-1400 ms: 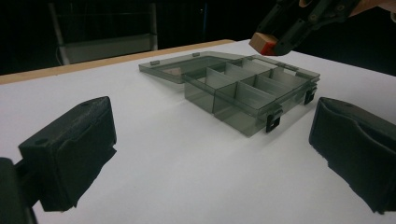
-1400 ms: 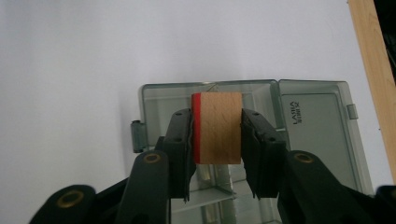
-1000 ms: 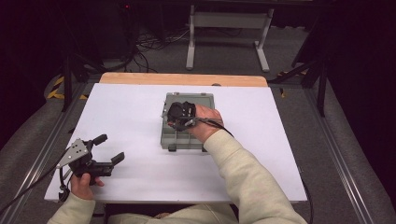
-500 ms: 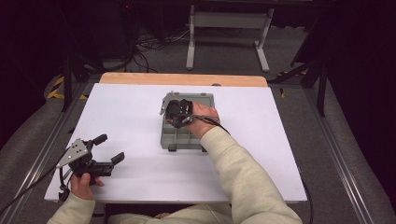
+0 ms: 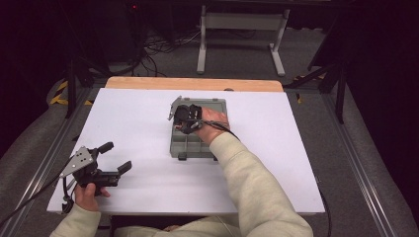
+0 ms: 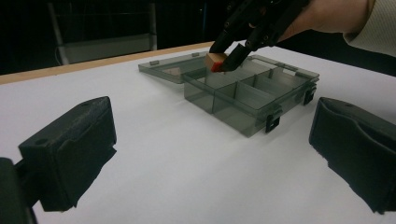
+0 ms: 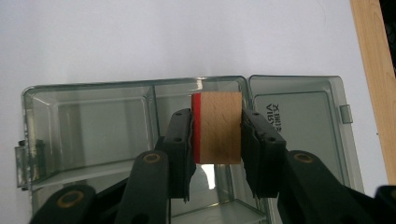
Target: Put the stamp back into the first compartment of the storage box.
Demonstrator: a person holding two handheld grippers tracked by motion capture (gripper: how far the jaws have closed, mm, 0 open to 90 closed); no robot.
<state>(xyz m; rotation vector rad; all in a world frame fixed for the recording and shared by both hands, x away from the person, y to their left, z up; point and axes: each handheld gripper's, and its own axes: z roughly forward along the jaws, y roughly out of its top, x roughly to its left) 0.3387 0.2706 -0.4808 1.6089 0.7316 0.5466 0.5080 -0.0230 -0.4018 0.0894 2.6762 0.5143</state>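
A smoky clear compartment box [image 5: 207,144] lies open mid-table, its lid [image 7: 299,121] folded flat behind it. My right gripper [image 5: 187,118] hangs over the box's far compartments, shut on a wooden block with a red face [image 7: 217,127]. That block [image 6: 215,61] sits just above the box rim [image 6: 261,84] in the left gripper view. My left gripper [image 5: 114,158] rests low near the table's front left corner, open and empty, its two black pads [image 6: 70,149] spread wide toward the box.
The white tabletop [image 5: 133,118] has a wooden strip [image 5: 192,84] along its far edge. A metal stand [image 5: 237,34] and cables lie on the floor beyond. Grey rails [image 5: 44,153] run along both sides.
The right gripper has shifted a little to the left and farther back over the box with the block. The left gripper has stayed put.
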